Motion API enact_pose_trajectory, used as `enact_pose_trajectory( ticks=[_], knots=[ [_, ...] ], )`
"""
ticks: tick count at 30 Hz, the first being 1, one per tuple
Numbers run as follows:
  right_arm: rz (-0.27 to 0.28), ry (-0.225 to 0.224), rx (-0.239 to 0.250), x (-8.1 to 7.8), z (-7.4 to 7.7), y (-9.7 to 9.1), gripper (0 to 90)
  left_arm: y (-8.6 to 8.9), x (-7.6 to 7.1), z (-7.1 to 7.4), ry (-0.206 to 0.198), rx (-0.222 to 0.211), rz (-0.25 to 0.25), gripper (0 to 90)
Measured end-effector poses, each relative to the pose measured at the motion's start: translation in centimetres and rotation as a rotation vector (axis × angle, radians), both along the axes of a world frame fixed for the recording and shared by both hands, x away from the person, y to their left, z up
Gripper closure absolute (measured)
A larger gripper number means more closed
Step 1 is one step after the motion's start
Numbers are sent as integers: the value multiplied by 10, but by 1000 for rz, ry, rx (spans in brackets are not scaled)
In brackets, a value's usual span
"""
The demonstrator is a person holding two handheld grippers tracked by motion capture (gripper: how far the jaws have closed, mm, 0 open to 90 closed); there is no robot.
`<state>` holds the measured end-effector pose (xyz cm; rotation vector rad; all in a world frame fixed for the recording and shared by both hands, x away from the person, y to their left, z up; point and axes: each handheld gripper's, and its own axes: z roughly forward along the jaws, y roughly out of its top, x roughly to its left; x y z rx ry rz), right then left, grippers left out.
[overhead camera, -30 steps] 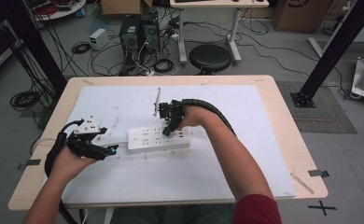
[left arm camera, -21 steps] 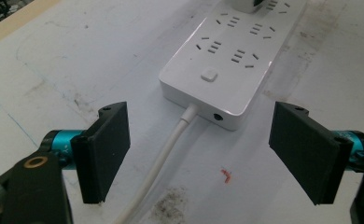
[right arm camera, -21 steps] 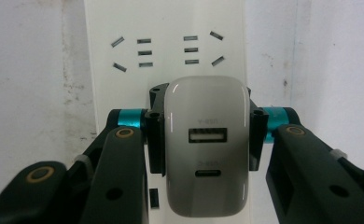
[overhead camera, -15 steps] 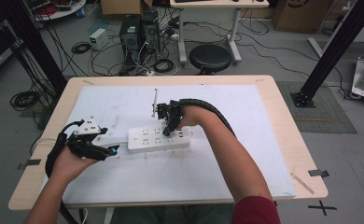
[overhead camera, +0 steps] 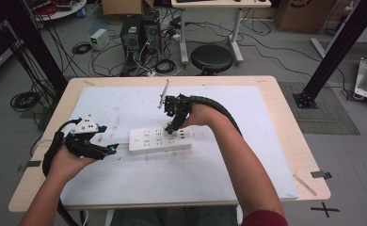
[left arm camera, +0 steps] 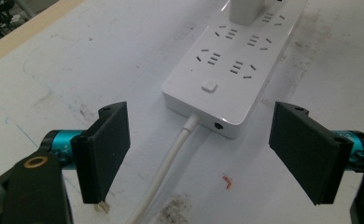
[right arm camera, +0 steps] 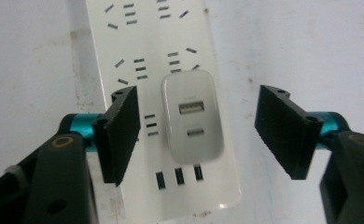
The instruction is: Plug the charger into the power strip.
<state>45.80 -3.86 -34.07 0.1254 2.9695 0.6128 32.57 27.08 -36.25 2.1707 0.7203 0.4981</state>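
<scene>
Charger (right arm camera: 192, 116) sits plugged in strip (overhead camera: 159, 140), dead centre betw. R gripper (right arm camera: 196, 130) jaws just opened wide, strip's long axis 9–3 o'clock; L gripper (left arm camera: 199, 149) wide, empty at its 9 o'clock end.

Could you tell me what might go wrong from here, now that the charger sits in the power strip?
1. The right claw, its jaws just opened, straddles the white charger; lifting off askew could clip it loose.
2. The left claw stands open around the strip's cable without gripping, so the power strip could slide if bumped.

Charger (right arm camera: 192, 116) on power strip (overhead camera: 153, 141), mid-table (overhead camera: 285, 122); strip's cable (left arm camera: 168, 163) at its left end.
</scene>
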Motion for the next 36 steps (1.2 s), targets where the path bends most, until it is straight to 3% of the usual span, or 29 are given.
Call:
enact_pose_trajectory(
  ticks=[8, 10, 13, 16, 21, 29, 36],
  knots=[
    [-133, -35, 182, -24, 19, -52, 210, -3, 8, 11, -32, -21, -31, 201],
    [-156, -46, 218, -30, 21, -63, 198, -3, 9, 12, -57, -17, -37, 199],
    [-178, -68, 247, -37, 22, -73, 198, -3, 10, 12, -56, -34, -48, 196],
    [-221, -66, 324, -46, 24, -93, 198, -2, 13, 10, -68, -38, -61, 196],
    [-262, -80, 401, -53, 22, -114, 198, -2, 15, 6, -75, -68, -73, 186],
    [-280, -65, 447, -65, 9, -132, 198, -3, 20, 2, -63, -85, -68, 186],
    [-304, -56, 458, -74, 2, -141, 198, -7, 19, 3, -60, -90, -76, 186]
  ],
)
